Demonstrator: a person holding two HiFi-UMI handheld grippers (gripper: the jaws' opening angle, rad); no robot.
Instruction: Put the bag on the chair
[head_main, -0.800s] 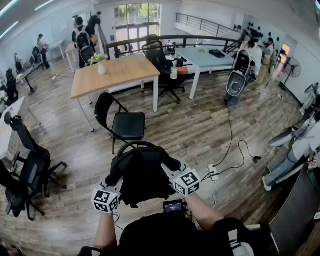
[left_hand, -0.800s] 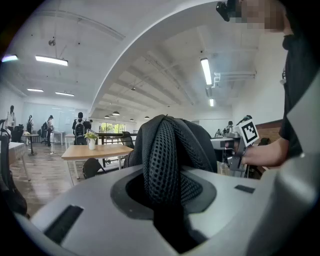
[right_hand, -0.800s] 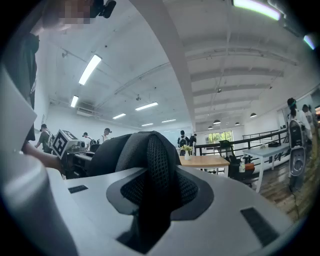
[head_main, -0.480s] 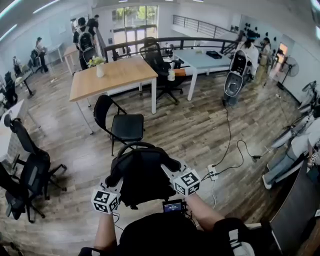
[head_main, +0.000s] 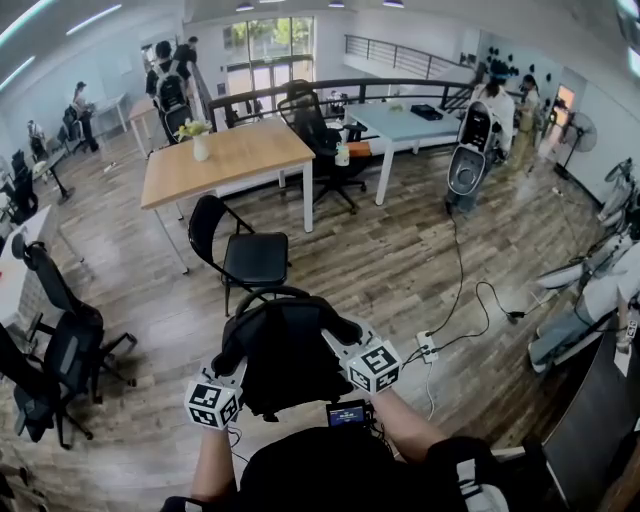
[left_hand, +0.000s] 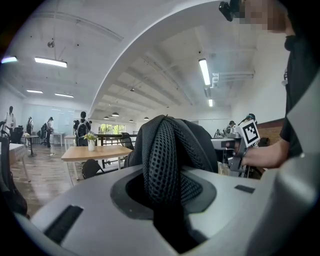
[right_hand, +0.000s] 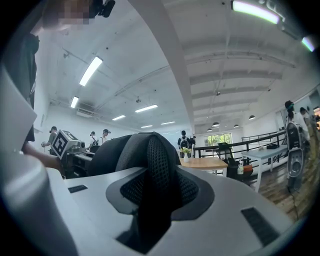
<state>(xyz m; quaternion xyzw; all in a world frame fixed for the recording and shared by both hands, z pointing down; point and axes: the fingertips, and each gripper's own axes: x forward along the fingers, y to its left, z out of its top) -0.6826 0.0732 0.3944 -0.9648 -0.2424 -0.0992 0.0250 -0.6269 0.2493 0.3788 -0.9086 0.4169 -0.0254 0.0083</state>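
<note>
I hold a black backpack (head_main: 285, 350) up in front of me between both grippers. In the head view my left gripper (head_main: 233, 352) is shut on the bag's left shoulder strap and my right gripper (head_main: 342, 330) on the right one. The left gripper view shows a black mesh strap (left_hand: 167, 155) pinched in my left gripper (left_hand: 166, 200), and the right gripper view shows the other strap (right_hand: 156, 162) in my right gripper (right_hand: 152, 202). The black folding chair (head_main: 252, 252) stands beyond the bag, its seat bare and facing me.
A wooden table (head_main: 225, 158) with a vase stands behind the chair. Black office chairs (head_main: 65, 345) are at the left. A power strip and cables (head_main: 428, 347) lie on the wood floor to the right. People stand at the back of the room and at the right edge.
The bag and both grippers keep their place in the head view. The room has shifted only slightly in the picture.
</note>
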